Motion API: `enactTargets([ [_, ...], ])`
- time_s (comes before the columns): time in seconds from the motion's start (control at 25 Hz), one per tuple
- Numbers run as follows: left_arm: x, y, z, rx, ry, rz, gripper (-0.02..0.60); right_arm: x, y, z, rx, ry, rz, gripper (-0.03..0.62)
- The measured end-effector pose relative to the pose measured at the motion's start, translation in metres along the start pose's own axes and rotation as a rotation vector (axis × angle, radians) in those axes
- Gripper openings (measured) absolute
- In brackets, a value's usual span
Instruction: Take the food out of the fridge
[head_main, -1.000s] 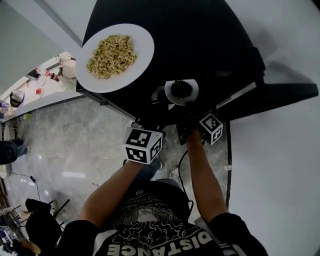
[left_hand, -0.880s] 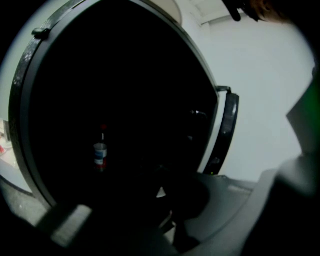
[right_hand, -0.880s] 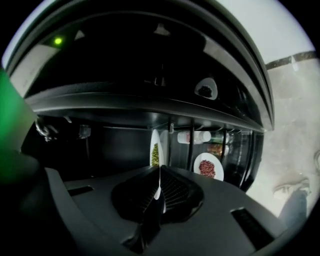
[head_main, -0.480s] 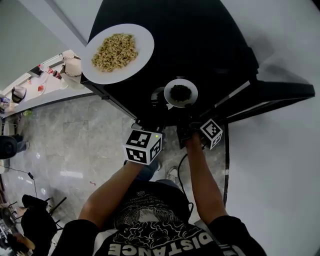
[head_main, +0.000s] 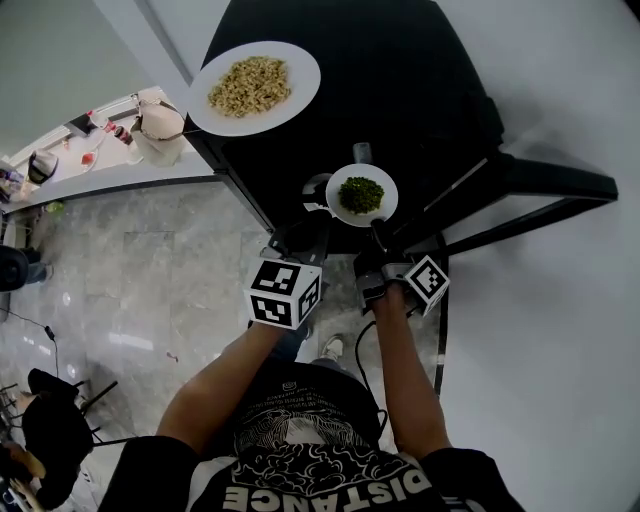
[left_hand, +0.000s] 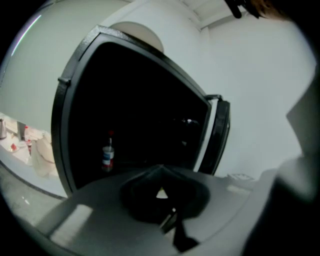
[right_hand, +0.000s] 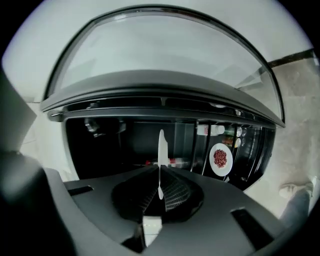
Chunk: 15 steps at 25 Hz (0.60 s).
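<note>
At eleven o'clock of the right gripper (head_main: 378, 232), which pinches its rim, sits the plate of greens (head_main: 362, 194); left gripper (head_main: 308, 235) closed, empty.

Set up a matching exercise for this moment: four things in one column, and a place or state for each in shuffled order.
Things:
1 large plate
2 small plate
3 third plate
4 bottle

States:
A carries red food, inside the fridge
B green food, rim pinched in the right gripper fingers
C stands in the dark interior, seen in the left gripper view
D tan food, no gripper on it

Pairs: 1-D, 2-B, 3-A, 4-C
</note>
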<state>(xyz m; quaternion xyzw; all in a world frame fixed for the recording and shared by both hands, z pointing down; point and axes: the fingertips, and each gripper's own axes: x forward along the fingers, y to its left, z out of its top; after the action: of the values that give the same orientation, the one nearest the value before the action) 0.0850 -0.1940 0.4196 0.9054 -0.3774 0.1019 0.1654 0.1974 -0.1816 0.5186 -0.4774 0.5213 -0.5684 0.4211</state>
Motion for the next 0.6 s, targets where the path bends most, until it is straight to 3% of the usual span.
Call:
enactTargets([
  [0.6,-0.052,-0.011,0.043,-0.005,-0.111,0.115,0.002,-0.093,0.115,-0.023,-0.015,0.123,0.148,0.007],
])
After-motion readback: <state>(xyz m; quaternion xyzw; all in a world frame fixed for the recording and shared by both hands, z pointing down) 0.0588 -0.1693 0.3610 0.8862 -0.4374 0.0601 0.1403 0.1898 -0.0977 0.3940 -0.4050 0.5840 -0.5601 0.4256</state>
